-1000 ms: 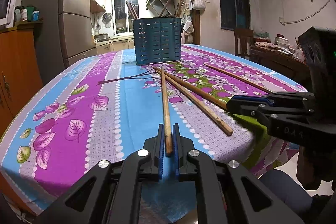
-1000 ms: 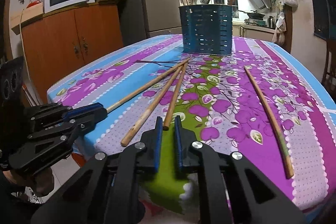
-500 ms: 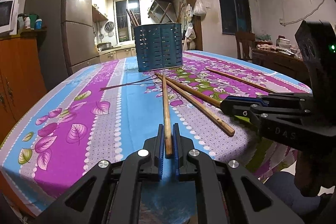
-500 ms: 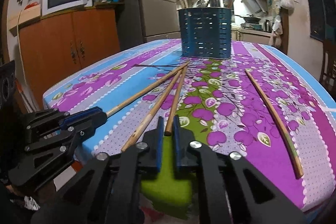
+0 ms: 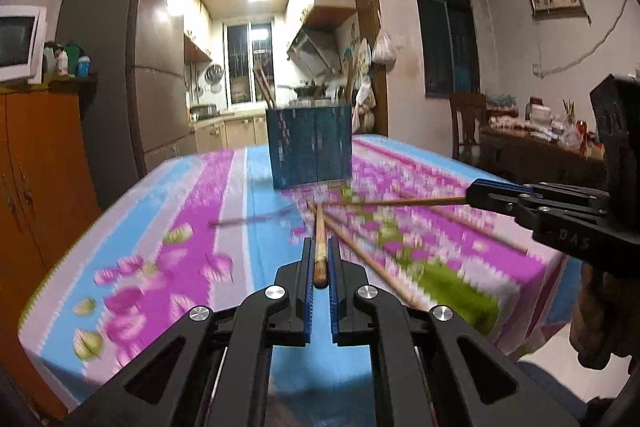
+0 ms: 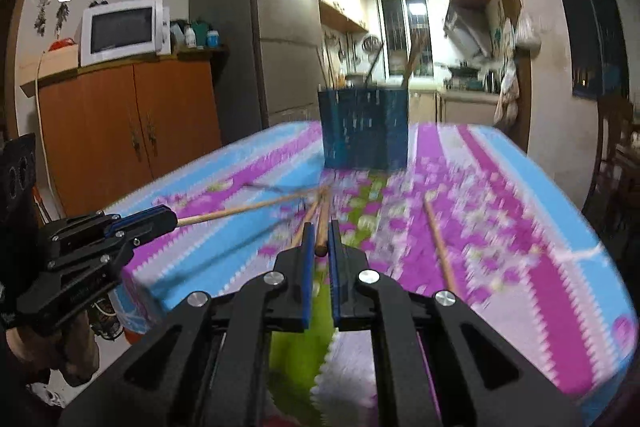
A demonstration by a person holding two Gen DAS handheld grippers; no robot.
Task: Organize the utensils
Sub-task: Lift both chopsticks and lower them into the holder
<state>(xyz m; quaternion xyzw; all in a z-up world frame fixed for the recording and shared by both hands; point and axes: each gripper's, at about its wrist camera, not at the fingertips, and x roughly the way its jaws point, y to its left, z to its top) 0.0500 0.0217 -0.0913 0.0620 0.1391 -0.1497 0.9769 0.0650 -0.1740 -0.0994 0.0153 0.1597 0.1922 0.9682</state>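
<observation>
at the counter's point(image 5: 120, 227) near edge, our left hand-held gripper point(image 5: 319, 269) and right hand-held gripper point(image 6: 320, 247) each clench a chopstick point(image 5: 319, 247), the other chopstick point(image 6: 322, 227) too, both just raised; two lie loose beyond; next, we judge, the blue holder point(image 5: 310, 147) mid-counter.

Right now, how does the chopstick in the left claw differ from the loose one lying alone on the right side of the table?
The chopstick in the left claw is pinched at its near end by the shut left claw; the loose chopstick is touched by nothing. The held one has its near end raised off the tablecloth; the loose one lies flat on it. Both are long, thin and wooden, pointing roughly toward the blue holder.
</observation>
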